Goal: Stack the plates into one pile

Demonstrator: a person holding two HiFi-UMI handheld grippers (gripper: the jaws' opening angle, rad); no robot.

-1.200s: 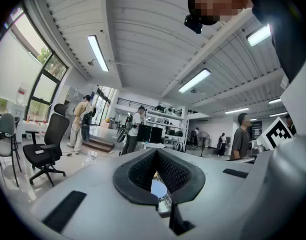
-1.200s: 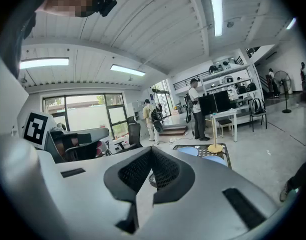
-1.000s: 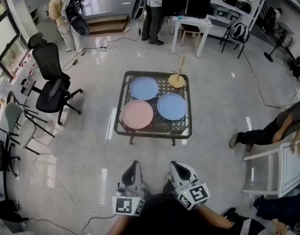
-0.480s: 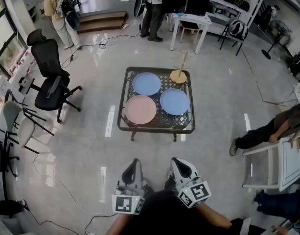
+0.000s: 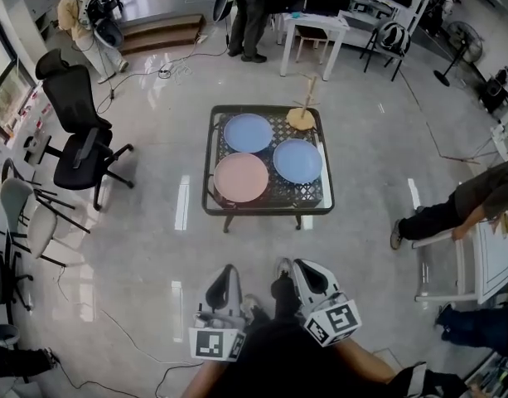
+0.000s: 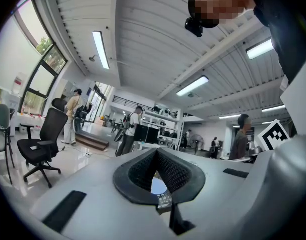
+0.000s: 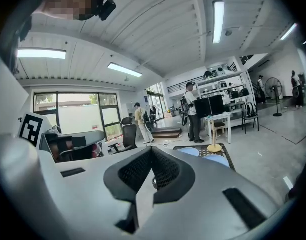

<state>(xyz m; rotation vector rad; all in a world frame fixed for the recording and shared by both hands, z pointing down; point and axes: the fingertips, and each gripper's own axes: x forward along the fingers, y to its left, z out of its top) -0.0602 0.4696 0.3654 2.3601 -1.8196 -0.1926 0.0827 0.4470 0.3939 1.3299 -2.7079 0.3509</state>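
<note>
A low, mesh-topped surface (image 5: 268, 209) is seen alone on the polished floor (image 5: 154, 222), well apart from the person, so nothing on it can be reached yet. Three plates are laid flat on the surface, each separate and none overlapped. The pink plate (image 5: 241, 177) lies at the surface's near left corner, the far blue plate (image 5: 248, 133) at its far left, and the right blue plate (image 5: 297, 161) along its right side. No pile is judged to have been started. A wooden stand (image 5: 301, 116) is set at the far right corner of the surface, clear of the plates.

The left gripper (image 5: 224, 282) and right gripper (image 5: 308, 279) are held low against the body on the near side of the surface and pointed towards it, probably a carrying posture for the approach. Both are clenched on nothing. The left fingers (image 6: 172, 171) are pressed together with only a sliver of blue plate glimpsed beyond them, and the right fingers (image 7: 165, 173) are likewise closed, with the surface shown far ahead.
</note>
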